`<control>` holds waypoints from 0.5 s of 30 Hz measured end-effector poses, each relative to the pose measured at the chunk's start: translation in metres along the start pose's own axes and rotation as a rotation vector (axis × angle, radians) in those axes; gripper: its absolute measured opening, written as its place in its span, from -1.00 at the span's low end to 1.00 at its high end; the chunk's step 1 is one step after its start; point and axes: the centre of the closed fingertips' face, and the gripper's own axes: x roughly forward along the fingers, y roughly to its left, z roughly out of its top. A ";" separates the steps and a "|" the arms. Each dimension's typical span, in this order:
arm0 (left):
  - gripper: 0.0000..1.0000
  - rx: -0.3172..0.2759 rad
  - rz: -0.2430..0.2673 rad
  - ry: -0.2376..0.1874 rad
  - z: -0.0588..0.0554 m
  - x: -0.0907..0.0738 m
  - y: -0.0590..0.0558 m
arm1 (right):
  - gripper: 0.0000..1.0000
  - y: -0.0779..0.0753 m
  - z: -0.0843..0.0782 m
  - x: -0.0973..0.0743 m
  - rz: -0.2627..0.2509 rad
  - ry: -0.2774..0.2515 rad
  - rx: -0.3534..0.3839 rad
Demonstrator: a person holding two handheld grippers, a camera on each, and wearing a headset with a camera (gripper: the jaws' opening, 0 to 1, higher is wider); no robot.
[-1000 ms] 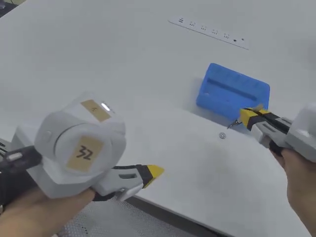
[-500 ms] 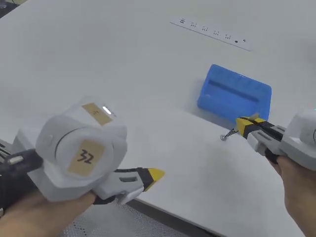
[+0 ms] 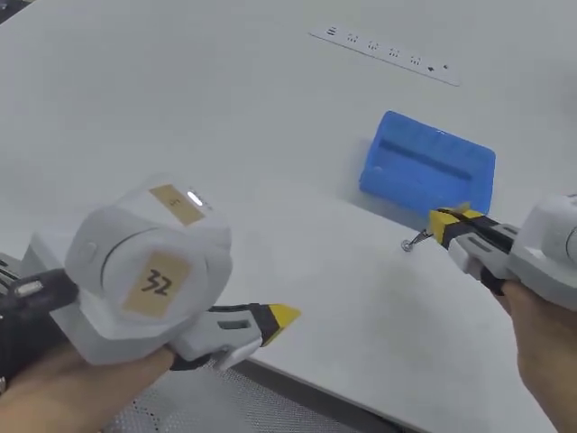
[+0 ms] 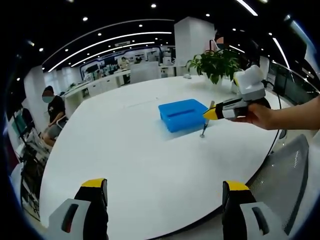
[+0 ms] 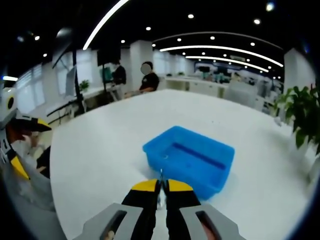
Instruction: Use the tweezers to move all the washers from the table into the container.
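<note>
Head view, starting closest to me: my left gripper [image 3: 270, 320] hangs idle over the near edge of the desk [image 3: 225, 135], jaws spread wide with nothing in them. Further in, my right gripper [image 3: 448, 224] is clamped tight on the tweezers [image 3: 418, 238]. Their tips are down on the desk right at the washer [image 3: 407, 245], which lies just in front of the near wall of the blue container [image 3: 397, 188]. It's tiny, so I can't tell whether the tips actually have it pinched. I'd call this the pick-up step. The trick is to get the tips across the washer's rim, squeeze steadily, lift straight up until it clears the wall, and only then swing over the container. A power strip [image 3: 388, 54] sits way out toward the far edge, no bother.
</note>
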 end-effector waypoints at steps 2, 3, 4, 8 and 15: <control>0.95 0.002 0.001 0.000 0.000 0.000 0.000 | -0.97 0.002 0.000 0.000 0.003 -0.001 0.003; 0.95 0.002 0.001 -0.001 0.001 0.000 0.000 | -0.97 0.002 0.000 0.001 -0.001 -0.002 -0.004; 0.95 0.001 0.001 -0.002 0.001 0.000 0.000 | -0.97 0.002 0.000 0.001 -0.002 -0.003 -0.007; 0.95 0.001 0.004 0.001 0.000 -0.001 0.001 | -0.96 0.001 0.001 0.002 0.001 0.000 -0.002; 0.95 -0.001 0.007 0.002 -0.001 -0.001 0.002 | -0.96 0.000 -0.001 0.002 0.003 0.004 0.019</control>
